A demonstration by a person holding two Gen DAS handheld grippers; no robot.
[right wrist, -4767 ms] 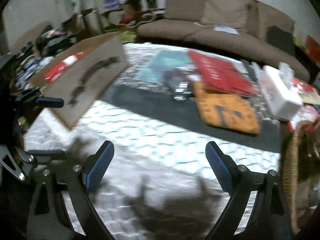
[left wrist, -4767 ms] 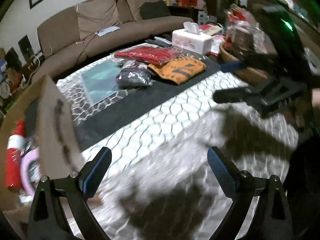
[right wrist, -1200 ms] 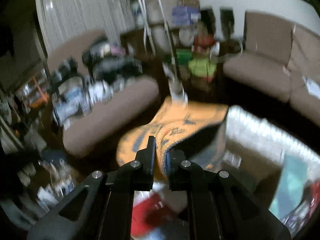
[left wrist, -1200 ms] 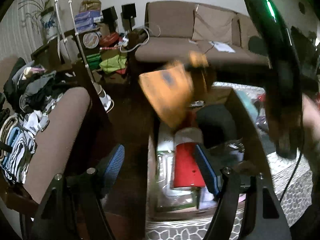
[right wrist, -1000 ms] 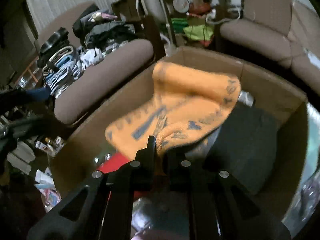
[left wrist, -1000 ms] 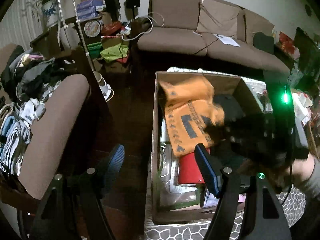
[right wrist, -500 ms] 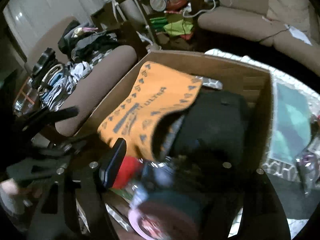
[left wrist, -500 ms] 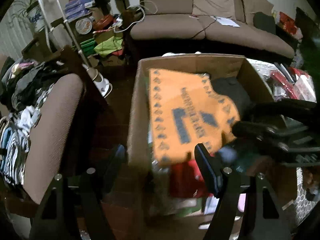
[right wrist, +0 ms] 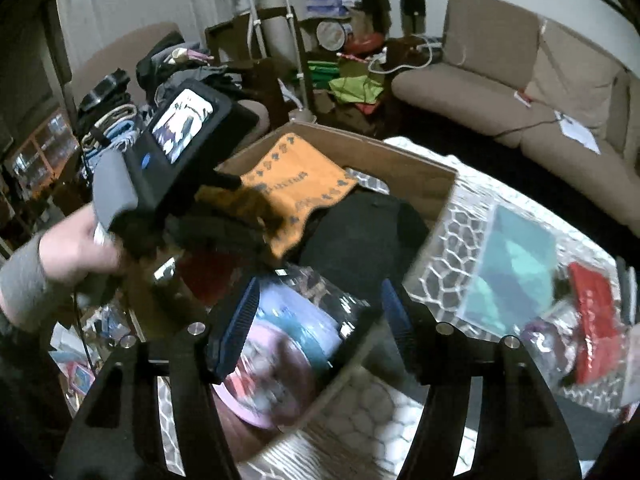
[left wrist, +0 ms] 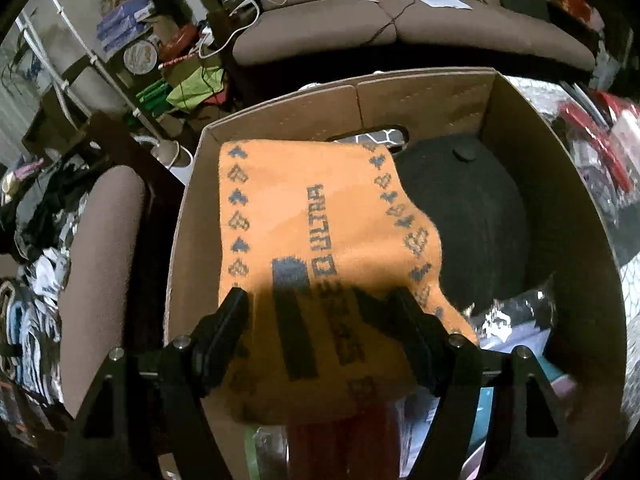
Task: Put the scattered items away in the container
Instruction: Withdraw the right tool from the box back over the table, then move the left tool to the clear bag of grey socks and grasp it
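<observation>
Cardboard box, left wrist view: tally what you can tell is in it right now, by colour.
Orange: 1, the orange knitted cloth with blue pattern
Black: 1, the black rounded fabric bundle
Red: 1, a red item under the cloth, kind unclear
Total: 3 in the brown cardboard box; clear packets underneath are too blurred to count.

- Light: dim indoor, from overhead; room corners fall to black.
- Shadow: hard-edged, cast across the near half of the orange cloth.
- Blur: motion smear in the right wrist view's foreground and left hand.
- Distortion: strong fisheye bowing, dark vignette.
</observation>
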